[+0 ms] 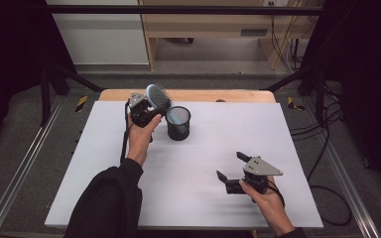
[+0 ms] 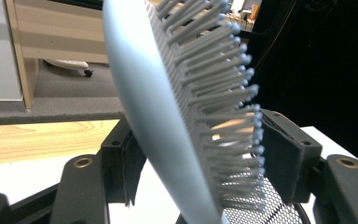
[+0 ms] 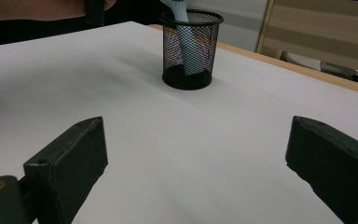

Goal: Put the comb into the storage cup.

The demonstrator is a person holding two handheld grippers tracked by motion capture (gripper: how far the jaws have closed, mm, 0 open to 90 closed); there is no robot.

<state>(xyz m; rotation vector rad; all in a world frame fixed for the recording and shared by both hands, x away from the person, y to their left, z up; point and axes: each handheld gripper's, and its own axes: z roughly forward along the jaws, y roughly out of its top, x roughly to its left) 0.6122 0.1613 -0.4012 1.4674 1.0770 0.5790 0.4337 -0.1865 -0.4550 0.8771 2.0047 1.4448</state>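
My left gripper (image 1: 152,107) is raised at the far left of the white mat, shut on the head of a light blue hairbrush (image 1: 158,97). In the left gripper view the brush (image 2: 168,116) stands tilted between the jaws, its grey bristles against the right jaw. Its handle (image 3: 185,44) reaches down into a black mesh cup (image 1: 178,124), which stands upright on the mat. The cup's rim (image 2: 256,207) lies just below the jaws. My right gripper (image 1: 229,165) rests low at the near right, open, with nothing between its fingers and pointing toward the cup (image 3: 189,51).
A white mat (image 1: 203,163) covers the table; the wooden edge (image 1: 203,95) runs along the far side. Beyond it are a wooden shelf unit (image 1: 203,25) and cables (image 1: 322,144) on the floor at the right. Metal rails flank the table.
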